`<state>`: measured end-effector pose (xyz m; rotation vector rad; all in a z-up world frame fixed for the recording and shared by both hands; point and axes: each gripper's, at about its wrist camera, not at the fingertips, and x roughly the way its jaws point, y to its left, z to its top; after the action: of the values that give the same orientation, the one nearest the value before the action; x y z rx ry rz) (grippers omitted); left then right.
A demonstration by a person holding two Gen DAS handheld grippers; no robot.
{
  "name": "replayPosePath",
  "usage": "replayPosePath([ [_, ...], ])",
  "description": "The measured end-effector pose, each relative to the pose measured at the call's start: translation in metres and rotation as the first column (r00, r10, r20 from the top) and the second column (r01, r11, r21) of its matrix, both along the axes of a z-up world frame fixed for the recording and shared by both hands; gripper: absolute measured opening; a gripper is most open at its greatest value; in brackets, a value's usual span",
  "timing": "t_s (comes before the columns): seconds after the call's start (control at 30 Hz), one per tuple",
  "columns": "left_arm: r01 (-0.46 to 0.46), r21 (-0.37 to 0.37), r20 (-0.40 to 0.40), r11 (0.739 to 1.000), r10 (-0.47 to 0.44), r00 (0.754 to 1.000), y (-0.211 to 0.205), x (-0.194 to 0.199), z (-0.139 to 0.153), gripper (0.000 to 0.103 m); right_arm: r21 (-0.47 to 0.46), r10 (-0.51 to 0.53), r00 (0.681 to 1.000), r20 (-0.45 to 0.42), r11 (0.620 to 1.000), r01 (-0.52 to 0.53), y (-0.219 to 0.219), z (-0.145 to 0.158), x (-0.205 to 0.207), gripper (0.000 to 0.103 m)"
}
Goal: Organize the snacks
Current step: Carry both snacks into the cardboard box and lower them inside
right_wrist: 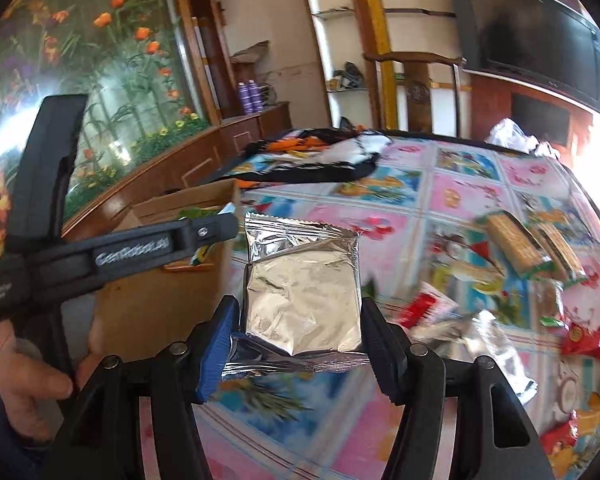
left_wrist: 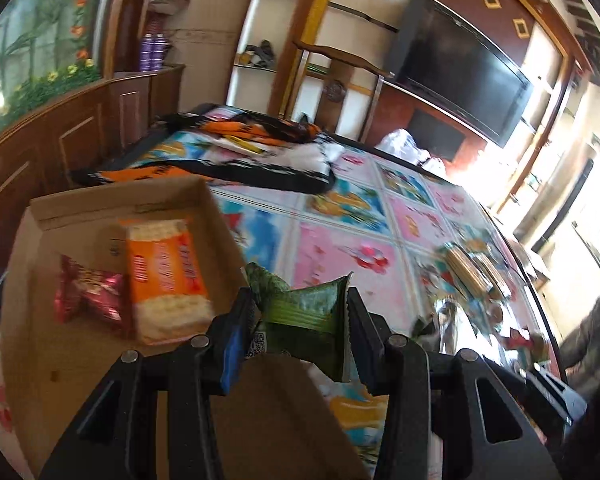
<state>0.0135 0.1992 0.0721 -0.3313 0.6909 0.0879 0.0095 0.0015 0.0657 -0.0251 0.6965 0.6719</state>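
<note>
While both grippers are up over the table (left_wrist: 340, 216), the cardboard box (left_wrist: 100, 208) at its edge is the only real container here. Inside it there's an orange-and-white cracker pack (left_wrist: 166, 276) lying flat, with a dark red wrapped snack (left_wrist: 90, 292) touching its side, further from the table's middle. The left gripper (left_wrist: 296, 320) is pinching a green snack packet (left_wrist: 304, 308), which sits right over the box's near corner. The right gripper (right_wrist: 300, 332) is clamped on a silver foil packet (right_wrist: 300, 280), just beside the box on the table side, held above the tablecloth. More snacks are spread well away from the box: cracker sleeves (right_wrist: 516, 244), red packets (right_wrist: 584, 340). They're too smeared by motion blur to read any labels. From the right wrist view the box's inside is blocked by the left gripper's body, and a hand (right_wrist: 28, 380) is cut off at the frame edge.
</note>
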Motion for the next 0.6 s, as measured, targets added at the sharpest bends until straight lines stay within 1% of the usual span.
replayPosePath([
  [0.13,-0.076,-0.007,-0.007,0.997,0.076,0.997,0.023,-0.004,0.0,0.044,-0.004,0.053,0.999,0.008,0.999,-0.053,0.025,0.001,-0.005,0.066],
  [0.27,-0.146,-0.025,-0.02,0.989,0.146,0.989,0.045,-0.007,0.0,0.044,-0.023,0.094,0.995,0.02,0.995,-0.094,0.048,0.0,-0.01,0.066],
  [0.4,-0.221,-0.003,-0.035,0.975,0.221,0.975,0.065,-0.013,-0.001,0.044,-0.038,0.129,0.991,0.021,0.991,-0.128,0.07,-0.003,-0.013,0.066],
  [0.6,-0.288,-0.01,-0.07,0.957,0.287,0.955,0.09,-0.019,-0.006,0.044,-0.069,0.171,0.985,0.016,0.983,-0.17,0.097,-0.01,-0.016,0.066],
])
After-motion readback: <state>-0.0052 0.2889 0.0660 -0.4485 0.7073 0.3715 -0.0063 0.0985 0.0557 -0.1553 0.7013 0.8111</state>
